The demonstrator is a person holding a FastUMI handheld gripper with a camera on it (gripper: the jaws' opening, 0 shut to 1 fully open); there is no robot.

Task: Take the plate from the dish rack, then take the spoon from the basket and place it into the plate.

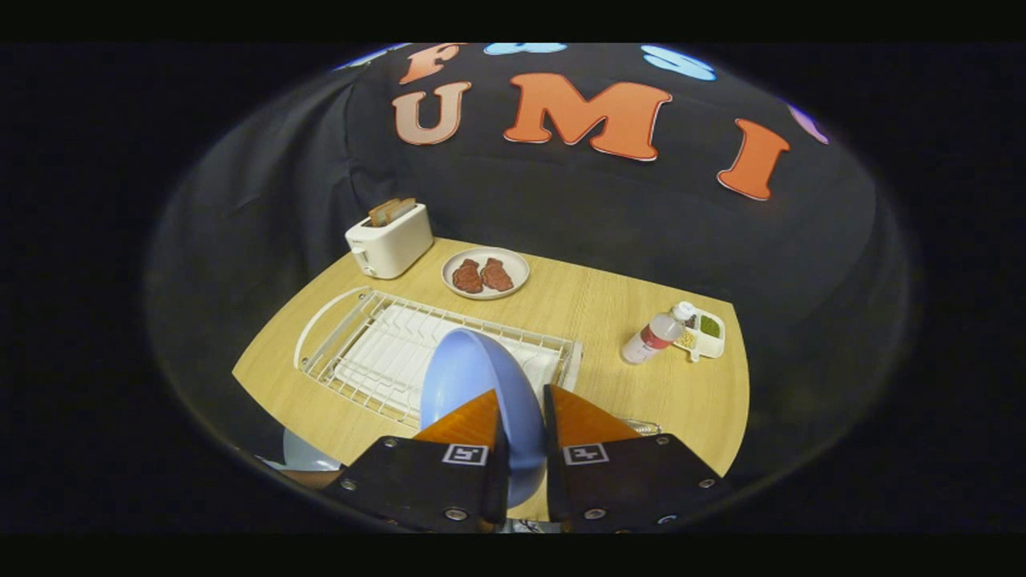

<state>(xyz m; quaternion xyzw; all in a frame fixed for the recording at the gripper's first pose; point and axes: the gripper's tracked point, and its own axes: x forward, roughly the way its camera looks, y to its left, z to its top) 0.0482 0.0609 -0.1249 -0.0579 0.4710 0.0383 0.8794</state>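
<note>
Nearest, the tongs (523, 417) are closed almost fully, both fingers pressing on the rim of the blue plate (473, 377), which stands on edge between them and rises just ahead of the tips. The plate looks lifted clear of the white wire dish rack (353, 344) that lies just beyond it on the wooden tabletop (641, 393), though whether its lower edge has fully left the wires is hidden by the fingers.

A pale rounded thing (304, 453) shows low beside the left finger; what it is cannot be told. The spoon and its basket I cannot pick out.

Farther off sit a clear bottle (653, 336) touching a small divided tray (705, 332), then a plate of meat pieces (485, 272), and a white toaster (389, 240) with bread in its slots at the far edge.

The risk, as I judge it, is the grip — a smooth plate pinched by a thin rim can pivot or slide out if it is swung quickly. Lowering it flat calls for a wrist turn, and a low pass could catch the rack's wires.
</note>
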